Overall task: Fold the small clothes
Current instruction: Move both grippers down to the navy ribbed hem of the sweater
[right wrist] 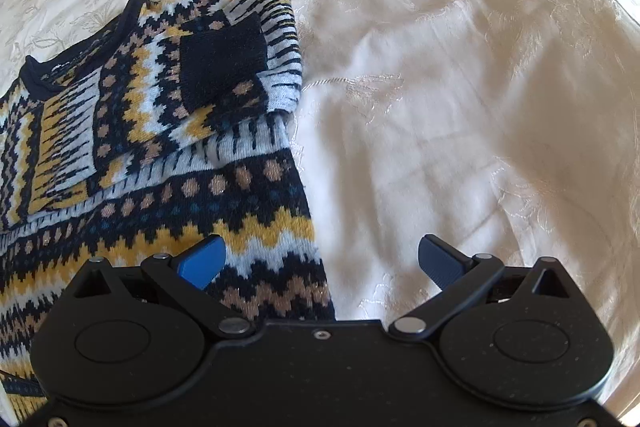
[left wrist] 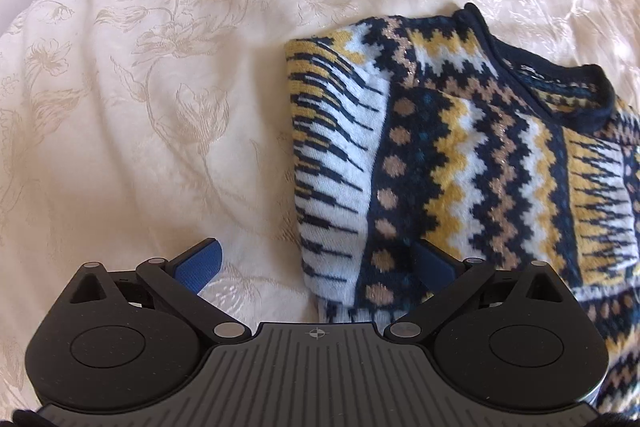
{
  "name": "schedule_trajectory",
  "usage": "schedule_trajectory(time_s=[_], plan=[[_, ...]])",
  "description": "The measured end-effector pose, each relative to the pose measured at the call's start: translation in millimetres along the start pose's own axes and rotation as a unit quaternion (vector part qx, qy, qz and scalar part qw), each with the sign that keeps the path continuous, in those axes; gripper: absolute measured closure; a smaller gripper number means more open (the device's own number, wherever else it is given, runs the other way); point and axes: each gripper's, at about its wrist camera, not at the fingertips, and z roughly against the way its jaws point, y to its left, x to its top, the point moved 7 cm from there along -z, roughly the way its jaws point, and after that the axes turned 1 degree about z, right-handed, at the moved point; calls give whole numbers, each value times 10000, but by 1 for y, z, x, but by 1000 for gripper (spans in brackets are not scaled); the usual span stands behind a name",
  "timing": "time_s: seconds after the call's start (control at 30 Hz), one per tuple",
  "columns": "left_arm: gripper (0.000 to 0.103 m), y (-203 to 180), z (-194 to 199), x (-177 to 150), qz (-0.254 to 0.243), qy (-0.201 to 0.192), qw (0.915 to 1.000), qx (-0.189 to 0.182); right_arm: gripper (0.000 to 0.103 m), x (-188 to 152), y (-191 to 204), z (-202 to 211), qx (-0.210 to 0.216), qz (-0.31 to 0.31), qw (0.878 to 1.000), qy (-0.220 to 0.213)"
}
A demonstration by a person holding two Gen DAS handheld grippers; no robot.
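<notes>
Woolly sweater (left wrist: 460, 163) lies with sleeves folded in on the bed (left wrist: 140, 67); we hold our left tool (left wrist: 316, 267) and right tool (right wrist: 320, 261) wide open, holding nothing.

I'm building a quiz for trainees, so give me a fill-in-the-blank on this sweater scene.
1. The patterned sweater lies on a cream ____.
2. The left tongs and the right tongs are both ____.
3. The sleeve cuff folded onto the sweater's body is dark ____.

Missing words: bedspread; open; navy
</notes>
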Motion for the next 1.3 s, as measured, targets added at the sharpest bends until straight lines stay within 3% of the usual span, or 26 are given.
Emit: schedule_trajectory(time_s=[0.3,0.7,1.03,1.3], plan=[[1,12,47,-55,-5,-218,9997,-118,1,-37,-2,20,221,44,9997,-4],[1,7,97,-157,289,-154,9995,40,1,-90,-17,31,814,756,9935,233],[1,-22,109,-230,75,-8,9999,-114,1,-148,-21,40,1155,1860,9752,332],[1,-35,106,-264,-194,-6,9996,-228,1,-172,-21,36,1332,2115,9676,362]])
